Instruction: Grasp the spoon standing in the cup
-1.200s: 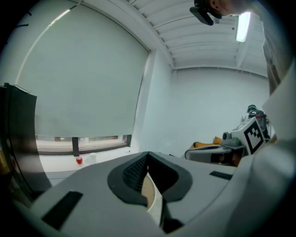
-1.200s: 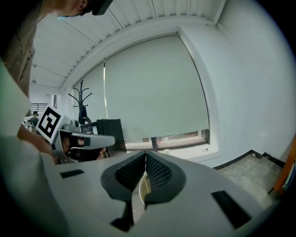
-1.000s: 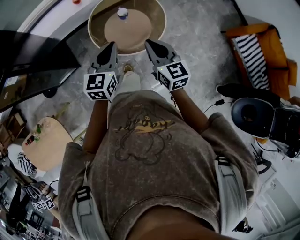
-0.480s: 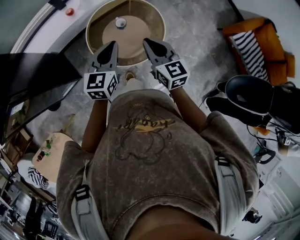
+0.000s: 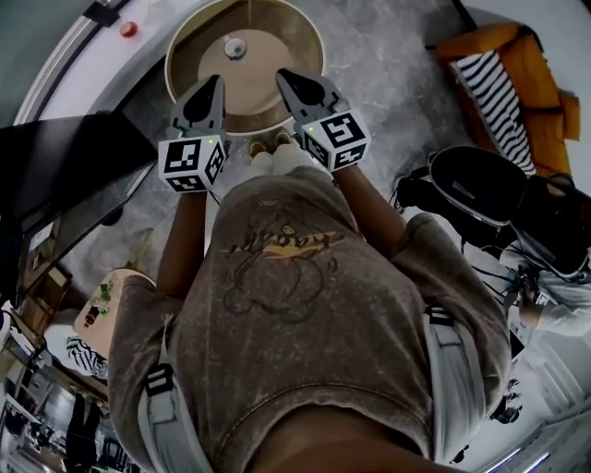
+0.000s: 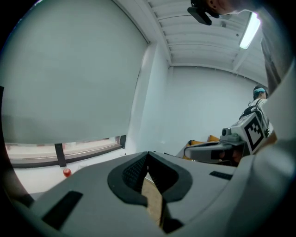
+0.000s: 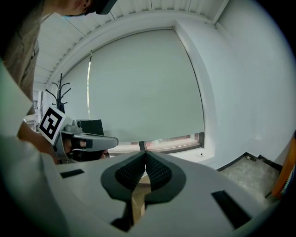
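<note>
"Below the head camera, what takes up the most room?"

"Grey floor [image 5: 388,65] all around. Over it, the person's brown shirt [image 5: 305,305] fills the lower middle of the view."

"And ahead of the person?"

"A round surface [image 5: 282,32] with a pale rim, at the top of the head view. Off to the right stand a black chair [image 5: 480,185] and, further up, an orange seat [image 5: 480,42] with a striped cushion [image 5: 503,97] on it. Both are well apart from the surface."

"Where are the grippers?"

"Side by side in front of the chest, both pointing at the surface, with their tips over its near part. The left gripper [image 5: 215,85] has its marker cube [image 5: 192,163] at the hand end, and the right gripper [image 5: 284,76] has its own cube [image 5: 334,140]. They are near each other but not touching."

"Fingers?"

"Clenched on both. In the left gripper view the fingers [image 6: 132,172] meet at the tips with nothing between them; only a sliver of tan surface shows through the gap lower down. The right gripper view shows the same: its fingers [image 7: 129,172] are together and empty."

"And the cup with the spoon?"

"The cup [image 5: 235,46] sits near the middle of the surface, beyond both grippers' tips and clear of them. It is too small for me to make out the spoon. Smaller still, a small red thing [image 5: 127,29] lies off the surface at the upper left."
</note>
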`<state>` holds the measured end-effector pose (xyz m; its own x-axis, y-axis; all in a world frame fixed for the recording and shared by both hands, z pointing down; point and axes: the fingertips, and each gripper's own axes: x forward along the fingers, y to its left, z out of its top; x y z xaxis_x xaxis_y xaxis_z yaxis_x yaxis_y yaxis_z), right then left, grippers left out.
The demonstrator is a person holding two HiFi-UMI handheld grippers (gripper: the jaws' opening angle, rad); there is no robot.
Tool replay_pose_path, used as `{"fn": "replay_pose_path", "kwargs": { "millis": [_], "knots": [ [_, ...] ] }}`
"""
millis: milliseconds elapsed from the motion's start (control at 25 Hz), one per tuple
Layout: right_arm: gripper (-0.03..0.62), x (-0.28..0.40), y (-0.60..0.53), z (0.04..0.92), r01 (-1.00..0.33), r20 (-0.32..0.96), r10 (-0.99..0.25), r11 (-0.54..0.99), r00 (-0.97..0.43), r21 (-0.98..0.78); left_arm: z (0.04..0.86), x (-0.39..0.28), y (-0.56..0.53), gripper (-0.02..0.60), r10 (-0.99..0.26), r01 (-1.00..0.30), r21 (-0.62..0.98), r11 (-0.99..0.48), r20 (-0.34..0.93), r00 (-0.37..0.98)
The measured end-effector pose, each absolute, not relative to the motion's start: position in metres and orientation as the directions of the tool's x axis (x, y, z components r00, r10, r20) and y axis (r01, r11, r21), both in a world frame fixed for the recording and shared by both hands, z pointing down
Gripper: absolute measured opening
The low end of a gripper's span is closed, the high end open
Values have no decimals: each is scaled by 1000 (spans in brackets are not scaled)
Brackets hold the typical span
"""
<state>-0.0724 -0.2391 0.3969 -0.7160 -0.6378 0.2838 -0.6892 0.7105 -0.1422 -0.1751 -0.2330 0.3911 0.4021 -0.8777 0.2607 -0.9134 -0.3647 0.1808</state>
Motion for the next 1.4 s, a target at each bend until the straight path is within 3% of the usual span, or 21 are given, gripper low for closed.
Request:
{"fn": "replay_pose_path", "kwargs": {
  "millis": [760,1400],
  "knots": [
    [18,-61,-289,427,-646,311,-583,747,-750,-156,431,-155,-285,17,-876,-926,181,-331,305,373],
    [18,-99,-326,503,-613,363,-530,773,-766,-164,512,-182,-313,17,-885,-944,198,-265,338,319]
  ]
}}
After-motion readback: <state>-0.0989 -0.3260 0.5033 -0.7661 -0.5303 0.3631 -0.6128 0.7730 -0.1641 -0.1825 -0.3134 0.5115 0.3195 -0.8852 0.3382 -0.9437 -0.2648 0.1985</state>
